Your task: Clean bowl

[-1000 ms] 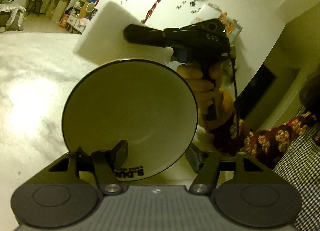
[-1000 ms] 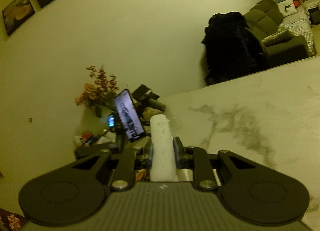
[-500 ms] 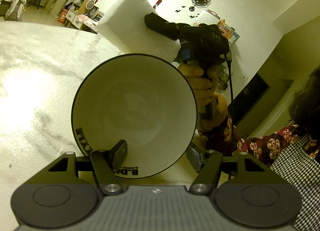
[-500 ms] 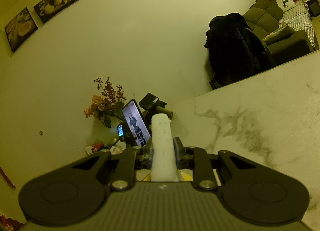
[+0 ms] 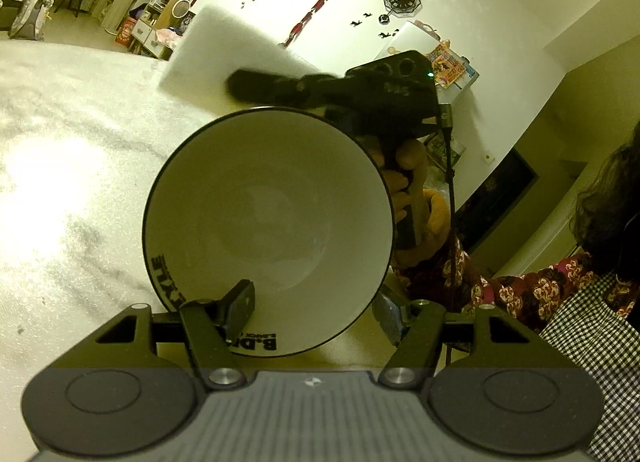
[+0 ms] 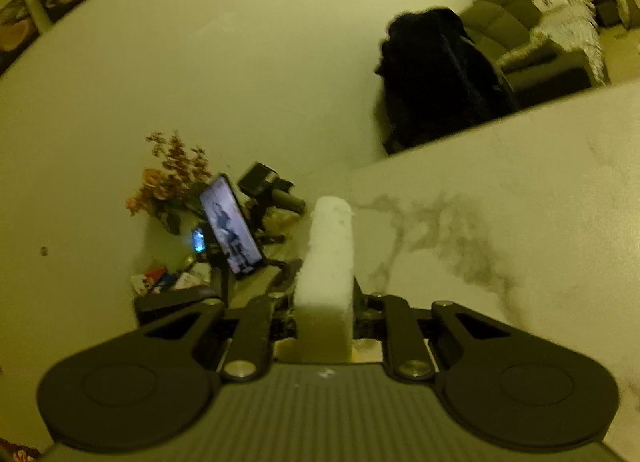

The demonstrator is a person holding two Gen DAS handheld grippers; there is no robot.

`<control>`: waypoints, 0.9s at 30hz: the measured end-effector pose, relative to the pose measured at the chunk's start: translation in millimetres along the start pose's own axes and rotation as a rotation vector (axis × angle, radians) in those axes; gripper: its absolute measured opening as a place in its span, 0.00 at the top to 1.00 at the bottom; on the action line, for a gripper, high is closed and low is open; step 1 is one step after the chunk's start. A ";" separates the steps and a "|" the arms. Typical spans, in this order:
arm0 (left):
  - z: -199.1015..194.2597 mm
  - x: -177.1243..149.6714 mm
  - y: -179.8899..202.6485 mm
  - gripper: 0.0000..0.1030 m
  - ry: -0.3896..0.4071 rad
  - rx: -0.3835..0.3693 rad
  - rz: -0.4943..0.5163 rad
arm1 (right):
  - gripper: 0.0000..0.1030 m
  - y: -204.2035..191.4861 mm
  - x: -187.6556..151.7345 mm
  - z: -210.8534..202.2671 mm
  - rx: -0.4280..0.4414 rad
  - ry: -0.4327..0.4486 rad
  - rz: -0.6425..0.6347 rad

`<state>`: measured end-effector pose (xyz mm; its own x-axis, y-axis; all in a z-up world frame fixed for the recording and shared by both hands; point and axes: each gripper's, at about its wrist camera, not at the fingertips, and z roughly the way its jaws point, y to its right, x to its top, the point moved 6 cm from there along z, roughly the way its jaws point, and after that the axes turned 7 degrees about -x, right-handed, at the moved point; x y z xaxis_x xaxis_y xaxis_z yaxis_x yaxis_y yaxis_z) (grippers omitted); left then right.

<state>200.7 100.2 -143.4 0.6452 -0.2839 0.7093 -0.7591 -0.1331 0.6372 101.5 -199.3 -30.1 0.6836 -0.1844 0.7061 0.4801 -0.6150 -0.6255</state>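
In the left wrist view, my left gripper (image 5: pixel 316 308) is shut on the rim of a white bowl (image 5: pixel 268 230) with a black edge and black lettering. The bowl is tilted with its inside facing the camera, held above the marble table (image 5: pixel 60 182). One finger (image 5: pixel 240 302) is inside the bowl, the other outside. Behind the bowl's top rim, the right gripper (image 5: pixel 280 86) holds a white sponge (image 5: pixel 224 50), blurred. In the right wrist view, my right gripper (image 6: pixel 325 298) is shut on that sponge (image 6: pixel 328 254), which stands upright between the fingers.
The marble table (image 6: pixel 500 222) stretches to the right. At its far end stand a phone on a stand (image 6: pixel 230 226), a vase of flowers (image 6: pixel 172 182) and small clutter. A dark chair (image 6: pixel 436 78) is beyond the table. The person's sleeve (image 5: pixel 540 294) is at right.
The sponge in the right gripper has swung left and lower behind the bowl's top rim. The bowl stays gripped, shifted slightly. The right wrist view has tilted down.
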 end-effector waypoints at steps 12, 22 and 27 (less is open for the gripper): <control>0.8 1.3 0.2 0.36 0.002 -0.004 -0.006 | 0.82 5.2 -1.4 4.3 -0.047 -0.004 -0.008; 1.7 1.8 1.5 0.36 0.002 -0.004 -0.007 | 0.82 -7.5 -0.7 -1.1 0.102 0.010 0.016; 2.2 1.8 2.0 0.36 0.002 -0.005 -0.008 | 0.82 1.5 -3.2 8.1 0.041 -0.012 0.047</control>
<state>200.2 97.3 -141.5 0.6515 -0.2808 0.7048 -0.7534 -0.1310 0.6443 104.5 -193.5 -36.0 0.7122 -0.2027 0.6721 0.4696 -0.5740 -0.6708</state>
